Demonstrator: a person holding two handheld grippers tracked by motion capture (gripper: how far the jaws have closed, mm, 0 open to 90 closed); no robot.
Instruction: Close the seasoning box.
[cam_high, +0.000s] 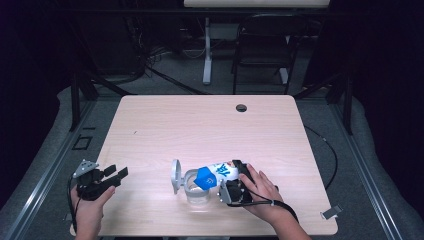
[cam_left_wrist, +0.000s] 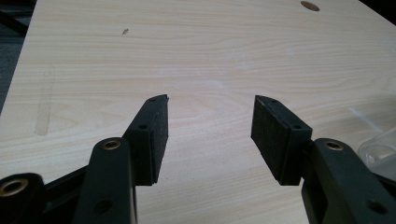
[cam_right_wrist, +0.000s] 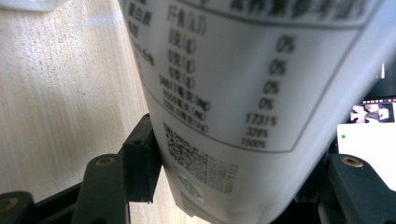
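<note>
A white container with a blue top (cam_high: 216, 173) is tipped leftward, its blue end over the mouth of a clear glass jar (cam_high: 198, 194) whose hinged lid (cam_high: 176, 176) stands open. My right gripper (cam_high: 236, 176) is shut on the container's body. In the right gripper view the printed white label of the container (cam_right_wrist: 243, 70) sits between the jaws of the right gripper (cam_right_wrist: 233, 158), and the left pad (cam_right_wrist: 142, 158) presses on it. My left gripper (cam_high: 116, 173) rests at the table's near left, open with nothing in it. Bare tabletop lies between the spread fingers of the left gripper (cam_left_wrist: 210, 107).
The light wooden table (cam_high: 200, 125) has a cable hole (cam_high: 241, 108) near its far edge. A small grey clip (cam_high: 331, 212) lies at the near right corner. A dark chair (cam_high: 265, 45) stands behind the table. The jar's clear edge (cam_left_wrist: 380, 149) is at the far right of the left gripper view.
</note>
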